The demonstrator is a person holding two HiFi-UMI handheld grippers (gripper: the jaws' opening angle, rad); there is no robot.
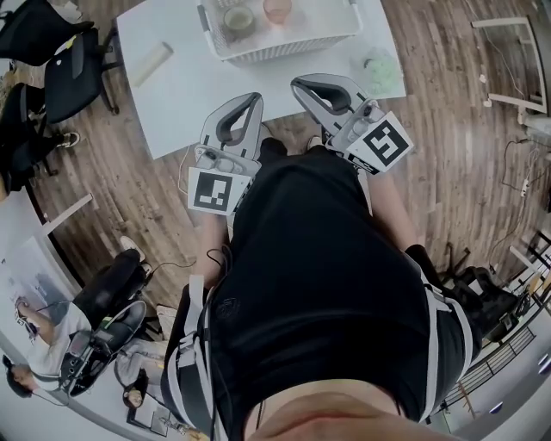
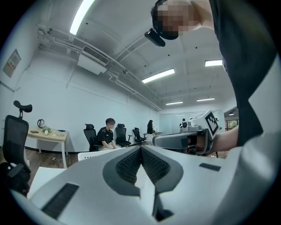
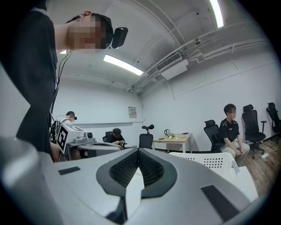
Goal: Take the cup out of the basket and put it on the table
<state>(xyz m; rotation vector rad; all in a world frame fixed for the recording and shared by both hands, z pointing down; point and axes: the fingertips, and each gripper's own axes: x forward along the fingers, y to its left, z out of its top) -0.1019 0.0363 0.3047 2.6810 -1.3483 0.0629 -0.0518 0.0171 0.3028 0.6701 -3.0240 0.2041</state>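
Head view: cup (image 1: 277, 9) in basket (image 1: 284, 43), well beyond both closed jaws.

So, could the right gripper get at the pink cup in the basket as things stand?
Probably yes. The basket is open on top, nothing covers the pink cup, and only table lies between. But the right gripper has its tongs shut and would need to open.

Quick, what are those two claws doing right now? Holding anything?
Left gripper: closed, holding nothing.
Right gripper: closed, holding nothing.
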